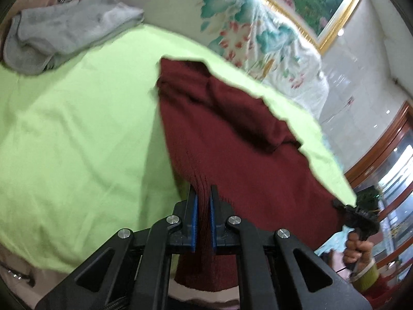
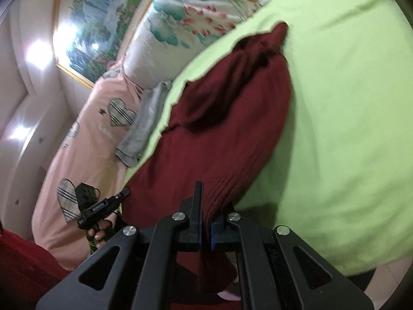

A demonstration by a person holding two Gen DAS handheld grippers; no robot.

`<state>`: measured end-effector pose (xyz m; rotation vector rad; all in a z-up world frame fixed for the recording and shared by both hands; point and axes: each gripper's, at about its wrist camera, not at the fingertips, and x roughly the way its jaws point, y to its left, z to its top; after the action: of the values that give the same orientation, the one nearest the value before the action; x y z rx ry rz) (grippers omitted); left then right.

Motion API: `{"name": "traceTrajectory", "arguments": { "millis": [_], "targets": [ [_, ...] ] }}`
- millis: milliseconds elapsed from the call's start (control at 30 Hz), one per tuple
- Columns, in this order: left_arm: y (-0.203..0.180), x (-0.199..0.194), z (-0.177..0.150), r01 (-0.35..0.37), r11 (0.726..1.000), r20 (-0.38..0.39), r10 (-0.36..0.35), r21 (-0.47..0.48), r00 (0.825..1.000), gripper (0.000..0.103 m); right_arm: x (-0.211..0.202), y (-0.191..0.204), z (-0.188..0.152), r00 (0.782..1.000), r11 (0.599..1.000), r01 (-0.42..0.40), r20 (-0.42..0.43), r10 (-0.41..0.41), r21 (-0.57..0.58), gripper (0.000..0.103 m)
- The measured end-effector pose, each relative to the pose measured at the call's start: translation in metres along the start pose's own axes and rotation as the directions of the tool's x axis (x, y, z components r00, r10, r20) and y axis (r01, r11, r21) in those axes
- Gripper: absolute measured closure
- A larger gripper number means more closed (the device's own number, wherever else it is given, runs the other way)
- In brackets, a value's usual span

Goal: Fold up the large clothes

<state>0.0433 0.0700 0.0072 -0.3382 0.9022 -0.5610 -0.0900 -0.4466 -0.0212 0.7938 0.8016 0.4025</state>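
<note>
We see a dark red ribbed knit garment, matt and soft-looking, its fine ribs gathered into pleats. It lies on a lime-green cloth bed sheet, smooth and matt with faint creases. Each matt black plastic claw, the left claw and the right claw, carries shiny round silver metal screws and blue rubbery-looking pads. Further back lie a grey, slightly fuzzy cloth piece, a white floral-printed fabric quilt, crumpled, and a pink cloth cover with plaid heart patches. A glossy framed picture with a shiny gold frame hangs on a glossy pale tiled wall.
</note>
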Motion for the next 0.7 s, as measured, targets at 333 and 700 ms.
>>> {"name": "traceTrajectory", "arguments": {
  "millis": [333, 700],
  "targets": [
    [-0.037, 0.016, 0.111, 0.046, 0.999, 0.131, -0.049, 0.025, 0.990, 0.097, 0.010, 0.011, 0.102, 0.986, 0.998, -0.051, 0.160, 0.054, -0.021, 0.099],
    [-0.003, 0.178, 0.217, -0.184, 0.979, 0.038, 0.188, -0.087, 0.981, 0.097, 0.115, -0.053, 0.228, 0.960, 0.965, 0.244, 0.115, -0.254, 0.094, 0.099]
  ]
}}
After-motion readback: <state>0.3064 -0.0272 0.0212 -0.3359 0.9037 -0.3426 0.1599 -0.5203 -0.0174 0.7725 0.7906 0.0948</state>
